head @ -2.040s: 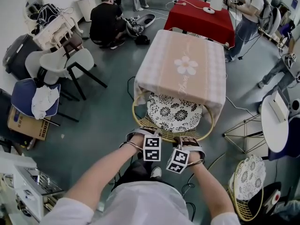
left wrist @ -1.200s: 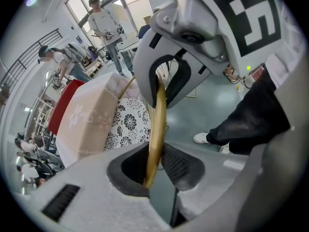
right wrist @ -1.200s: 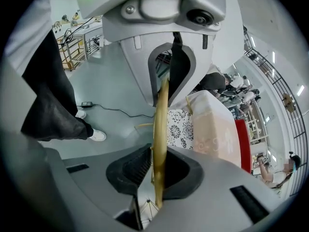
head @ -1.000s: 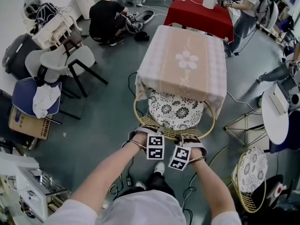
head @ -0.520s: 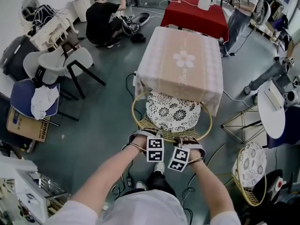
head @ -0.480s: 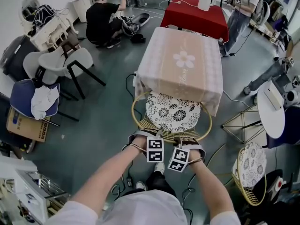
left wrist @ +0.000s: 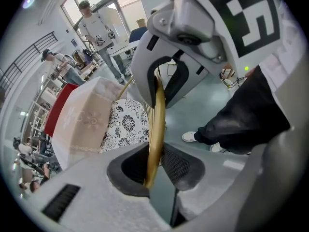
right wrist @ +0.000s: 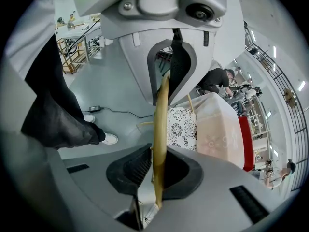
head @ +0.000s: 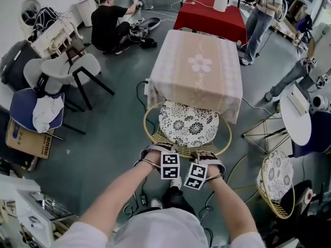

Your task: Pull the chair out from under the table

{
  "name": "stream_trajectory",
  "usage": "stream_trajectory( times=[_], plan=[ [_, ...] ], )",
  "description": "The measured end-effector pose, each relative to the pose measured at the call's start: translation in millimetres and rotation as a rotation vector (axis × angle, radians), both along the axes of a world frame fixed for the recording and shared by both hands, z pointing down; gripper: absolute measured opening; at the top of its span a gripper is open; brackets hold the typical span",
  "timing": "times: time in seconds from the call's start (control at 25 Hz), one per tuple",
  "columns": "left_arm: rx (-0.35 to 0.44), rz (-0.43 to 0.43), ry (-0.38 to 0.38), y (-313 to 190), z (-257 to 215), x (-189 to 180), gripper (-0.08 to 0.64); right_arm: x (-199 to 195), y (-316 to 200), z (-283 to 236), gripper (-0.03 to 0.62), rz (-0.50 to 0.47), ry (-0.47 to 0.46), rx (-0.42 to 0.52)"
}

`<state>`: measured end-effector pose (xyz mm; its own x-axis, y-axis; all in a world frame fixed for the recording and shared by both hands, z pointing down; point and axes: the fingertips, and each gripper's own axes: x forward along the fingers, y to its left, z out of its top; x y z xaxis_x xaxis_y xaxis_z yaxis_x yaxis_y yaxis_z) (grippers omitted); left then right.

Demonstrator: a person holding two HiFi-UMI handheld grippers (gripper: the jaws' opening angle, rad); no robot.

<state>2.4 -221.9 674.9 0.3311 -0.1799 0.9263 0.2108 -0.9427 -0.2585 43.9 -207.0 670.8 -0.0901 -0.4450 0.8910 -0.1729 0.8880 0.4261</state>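
The chair (head: 189, 125) has a gold wire frame and a black-and-white floral cushion; its far edge sits under the table (head: 196, 68), which wears a pink cloth with a flower print. Both grippers hold the near rim of the chair back. My left gripper (head: 164, 153) is shut on the gold rim (left wrist: 155, 124), which runs straight between its pads. Beside it, my right gripper (head: 199, 157) is shut on the same rim (right wrist: 160, 124). In the left gripper view (left wrist: 153, 170) and the right gripper view (right wrist: 155, 173) the cushion and the tablecloth show beyond the jaws.
My feet (head: 175, 184) and floor cables are just behind the chair. A second gold chair (head: 274, 182) and a gold wire stand (head: 264, 133) are to the right. White chairs (head: 77, 68) and a blue chair (head: 31, 110) stand left. A red table (head: 209, 17) and people are beyond.
The chair has slid out towards me with both grippers on its rim; more of the floral cushion shows past the tablecloth's edge. The table has receded in the view.
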Motion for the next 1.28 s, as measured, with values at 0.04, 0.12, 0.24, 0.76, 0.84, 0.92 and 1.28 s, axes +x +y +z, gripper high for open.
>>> stream_trajectory(
  times=[0.04, 0.12, 0.24, 0.76, 0.84, 0.92, 1.28],
  plan=[
    [0.0, 0.001, -0.001, 3, 0, -1, 0.077, -1, 3, 0, 0.048, 0.001, 0.001, -0.001],
    [-0.003, 0.005, -0.003, 8, 0, -3, 0.077, -2, 8, 0, 0.048, 0.001, 0.003, -0.004],
    [-0.003, 0.008, -0.001, 16, 0, -3, 0.077, -3, 16, 0, 0.048, -0.002, 0.002, -0.006],
    [-0.009, 0.01, 0.012, 56, -1, -15, 0.077, -16, 55, 0, 0.048, 0.002, 0.012, -0.01],
    [-0.007, 0.01, 0.008, 62, -1, -19, 0.077, -18, 61, 0, 0.048, 0.004, 0.013, -0.008],
    [-0.005, 0.011, 0.009, 68, 0, -22, 0.077, -21, 67, 0, 0.048, 0.007, 0.013, -0.006],
    [-0.006, 0.016, 0.007, 97, 2, -30, 0.075, -30, 95, 2, 0.048, 0.02, 0.014, -0.005]
  ],
)
